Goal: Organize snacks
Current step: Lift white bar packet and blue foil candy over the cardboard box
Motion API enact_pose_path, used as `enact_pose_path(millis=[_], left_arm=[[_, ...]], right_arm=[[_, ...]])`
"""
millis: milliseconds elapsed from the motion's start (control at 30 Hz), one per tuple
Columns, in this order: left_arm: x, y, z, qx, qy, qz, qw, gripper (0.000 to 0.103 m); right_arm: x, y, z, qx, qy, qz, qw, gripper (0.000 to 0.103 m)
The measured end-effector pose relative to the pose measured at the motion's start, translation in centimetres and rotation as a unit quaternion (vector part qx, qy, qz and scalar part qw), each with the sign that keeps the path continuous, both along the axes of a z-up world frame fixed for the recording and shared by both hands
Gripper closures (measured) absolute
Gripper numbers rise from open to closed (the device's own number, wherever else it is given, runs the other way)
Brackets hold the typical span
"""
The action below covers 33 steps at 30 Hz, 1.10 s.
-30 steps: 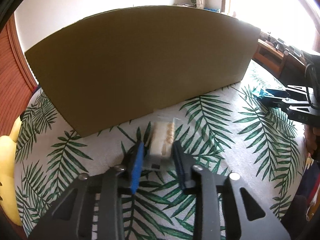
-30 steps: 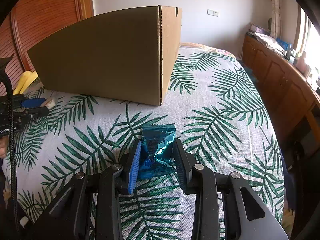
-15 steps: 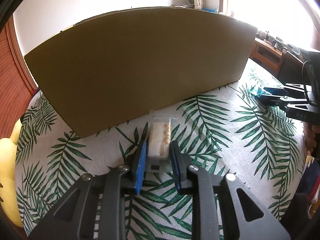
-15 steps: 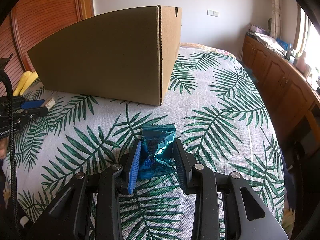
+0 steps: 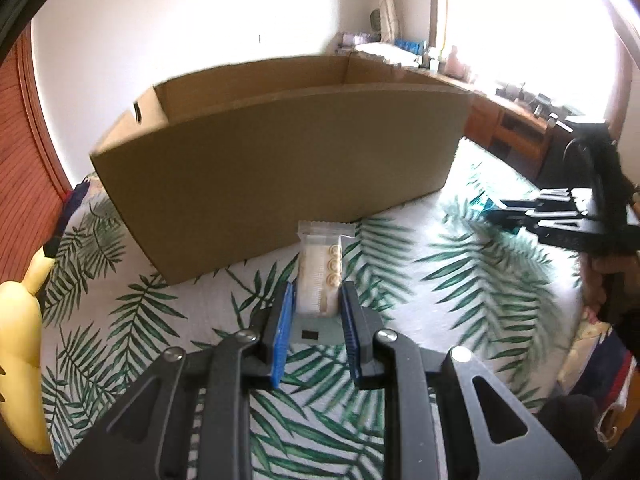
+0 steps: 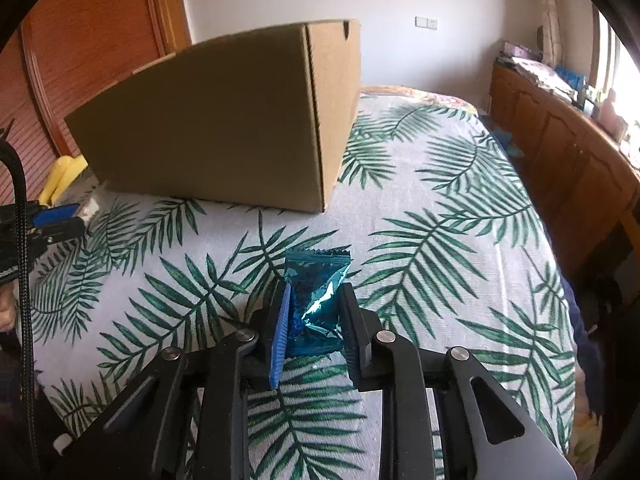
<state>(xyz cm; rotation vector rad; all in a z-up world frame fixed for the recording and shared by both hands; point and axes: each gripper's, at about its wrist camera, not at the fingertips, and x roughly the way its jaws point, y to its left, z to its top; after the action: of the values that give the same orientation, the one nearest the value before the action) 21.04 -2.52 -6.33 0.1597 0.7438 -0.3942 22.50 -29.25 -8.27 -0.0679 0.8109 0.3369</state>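
White snack packet point(image 5: 320, 276): three round printed marks in a column and a small dark rectangle low on the wrapper; no lettering can be read.
Blue foil packet point(image 6: 316, 304): crinkled and glaring; no print can be read.
Cardboard box point(image 5: 280, 176): plain brown walls, no label legible.
Other gripper's black frame point(image 5: 576, 236): faint pale lettering, too blurred to read.

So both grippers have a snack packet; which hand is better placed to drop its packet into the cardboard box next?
Probably left. The left gripper, clamped on the clear cookie packet, is raised enough to see inside the open brown cardboard box. The right gripper, closed on the crinkled blue foil packet, sits low, below the rim.
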Motion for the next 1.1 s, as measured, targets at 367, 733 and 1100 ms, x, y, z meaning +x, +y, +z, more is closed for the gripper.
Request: enact_pose_path(millis=[367, 733, 1100], left_arm=[[-1.7, -0.9, 5.3, -0.019, -0.039, -0.013, 0.999, 0.081], [0.2, -1.2, 9.5, -0.011, -0.074, -0.001, 0.9972, 0.081], [4.4, 0.2, 10.3, -0.016, -0.067, 0.034, 0.997, 0.081]], right_arm=[[-2.8, 0.0, 5.5, 0.022, -0.05, 0.024, 0.998, 0.081], [-1.7, 3.7, 11.1, 0.025, -0.099, 0.057, 0.993, 0.081], [1.6, 6.4, 12.9, 0.031, -0.104, 0.061, 0.992, 0.081]])
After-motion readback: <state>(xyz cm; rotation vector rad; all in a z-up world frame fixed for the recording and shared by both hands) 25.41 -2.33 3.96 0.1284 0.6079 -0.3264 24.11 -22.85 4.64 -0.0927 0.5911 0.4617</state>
